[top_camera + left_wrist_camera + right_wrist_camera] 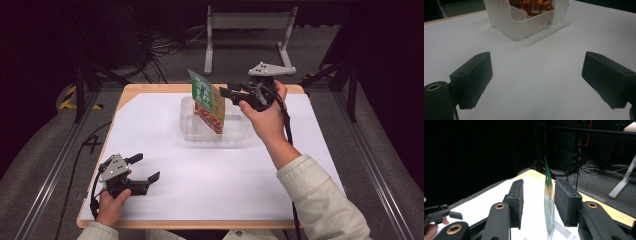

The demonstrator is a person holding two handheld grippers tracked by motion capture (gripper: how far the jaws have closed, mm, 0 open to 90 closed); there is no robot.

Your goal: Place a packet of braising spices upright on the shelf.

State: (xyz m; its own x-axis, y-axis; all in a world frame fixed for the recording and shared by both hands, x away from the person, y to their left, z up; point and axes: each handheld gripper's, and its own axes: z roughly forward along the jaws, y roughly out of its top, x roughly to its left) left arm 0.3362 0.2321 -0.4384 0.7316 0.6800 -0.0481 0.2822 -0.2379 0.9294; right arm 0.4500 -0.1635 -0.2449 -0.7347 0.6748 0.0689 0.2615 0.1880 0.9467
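Right tool (224, 93) up over the far middle of the tabletop (150, 130), held in a hand (267, 117) with a pale sleeve (320, 200). Jaws a little apart, one on each side of the top edge of a green and red snack bag (207, 100). Seen edge-on in the right gripper view (549, 205), very thin, close to the right-side jaw, with a gap on the other side. Cannot tell if touching. Not squeezed tight.

Bag standing up and leaning, its bottom end down inside a clear plastic box (192, 131). Box sitting on the white sheet (210, 180) that covers the tabletop.

Left tool (147, 170) low at the near left corner, held in the other hand (111, 205). Jaws wide apart, nothing between them but white sheet. Pointing toward the box, well apart from it. Box (516, 27) straight ahead in the left gripper view, red bag bottom (534, 5) showing inside.

Grey floor and black cables (160, 47) past the far edge.
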